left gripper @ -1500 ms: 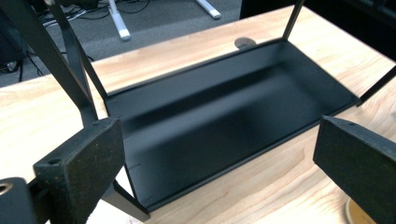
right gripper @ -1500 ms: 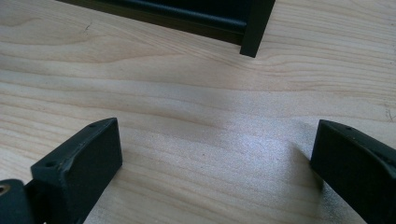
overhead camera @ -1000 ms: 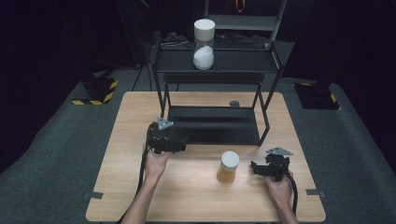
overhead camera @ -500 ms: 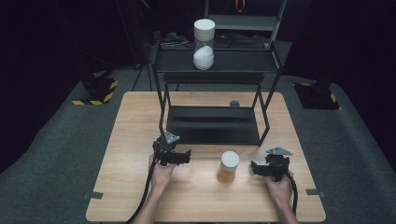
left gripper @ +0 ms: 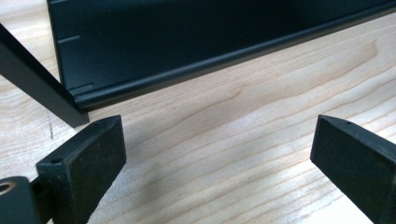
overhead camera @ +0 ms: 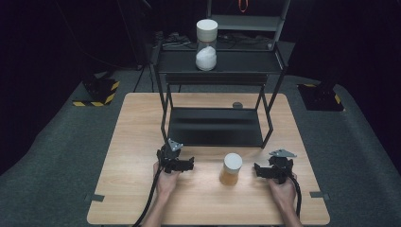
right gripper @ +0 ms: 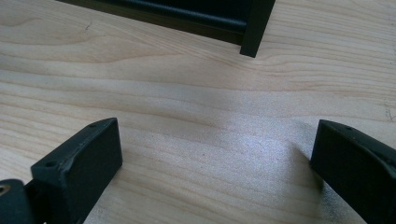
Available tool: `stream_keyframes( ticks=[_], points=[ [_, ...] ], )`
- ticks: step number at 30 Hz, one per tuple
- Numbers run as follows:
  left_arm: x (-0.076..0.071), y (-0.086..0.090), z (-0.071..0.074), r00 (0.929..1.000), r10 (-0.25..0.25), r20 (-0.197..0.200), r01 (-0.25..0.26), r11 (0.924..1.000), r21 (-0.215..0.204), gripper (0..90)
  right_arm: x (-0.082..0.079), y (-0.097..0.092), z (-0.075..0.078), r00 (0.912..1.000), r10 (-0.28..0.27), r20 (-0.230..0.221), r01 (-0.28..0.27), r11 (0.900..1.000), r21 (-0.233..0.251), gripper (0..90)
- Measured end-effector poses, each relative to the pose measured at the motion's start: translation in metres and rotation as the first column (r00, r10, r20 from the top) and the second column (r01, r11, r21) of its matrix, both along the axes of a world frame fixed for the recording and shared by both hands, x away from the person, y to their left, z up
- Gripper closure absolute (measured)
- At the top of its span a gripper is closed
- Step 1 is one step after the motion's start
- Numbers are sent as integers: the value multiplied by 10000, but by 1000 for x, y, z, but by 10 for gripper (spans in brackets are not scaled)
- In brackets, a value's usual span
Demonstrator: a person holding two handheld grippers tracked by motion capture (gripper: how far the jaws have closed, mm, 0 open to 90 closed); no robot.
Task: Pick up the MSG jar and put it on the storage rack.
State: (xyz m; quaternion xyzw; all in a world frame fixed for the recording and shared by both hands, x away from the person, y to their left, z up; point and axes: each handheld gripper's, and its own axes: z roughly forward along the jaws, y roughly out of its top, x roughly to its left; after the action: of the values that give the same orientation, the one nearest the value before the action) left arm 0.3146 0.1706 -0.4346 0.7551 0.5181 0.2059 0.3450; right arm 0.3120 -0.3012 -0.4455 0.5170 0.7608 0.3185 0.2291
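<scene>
1. Since the earlier frames, our left gripper [overhead camera: 182, 164] is sitting lower and closer to the jar [overhead camera: 231, 169] at lower centre of the high view; the right gripper [overhead camera: 268, 171] is resting much where it was.
2. We are holding both sets of jaws wide apart with nothing between them, bare table [overhead camera: 137, 142] showing in each gripper view.
3. We are judging the jar tall and top-heavy, standing upright between the grippers, touching neither.
4. Closing in from both sides unevenly, we are risking a nudge that tips it and spills the amber contents.
5. We are also working just below the black rack [overhead camera: 215, 125]; its front leg [right gripper: 256, 28] could catch a jaw swinging upward.
</scene>
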Motion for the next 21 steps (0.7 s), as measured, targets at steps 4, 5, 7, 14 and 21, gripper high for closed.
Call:
stream_keyframes(
  ticks=[4, 5, 7, 14, 21],
  points=[
    [0, -1, -3, 9999, 95, -49, -95, 9999, 51, 35, 0, 0, 0, 10000, -2, -2, 2, 10000, 2, 13],
    [0, -1, -4, 9999, 120, -60, -120, 9999, 41, 35, 0, 0, 0, 10000, -4, -1, 4, 10000, 1, 13],
    [0, -2, -6, 9998, 154, -106, -153, 9998, 93, 35, 0, 0, 0, 10000, -3, -3, 3, 10000, 2, 13],
    [1, -10, -12, 9994, 283, -186, -275, 9986, 445, 35, 0, 0, 0, 10000, -3, -3, 3, 10000, 1, 13],
    [-3, -11, -16, 9996, 297, -18, -296, 9985, 458, 33, 0, 0, 0, 10000, -2, -4, 2, 10000, 1, 14]
  ],
)
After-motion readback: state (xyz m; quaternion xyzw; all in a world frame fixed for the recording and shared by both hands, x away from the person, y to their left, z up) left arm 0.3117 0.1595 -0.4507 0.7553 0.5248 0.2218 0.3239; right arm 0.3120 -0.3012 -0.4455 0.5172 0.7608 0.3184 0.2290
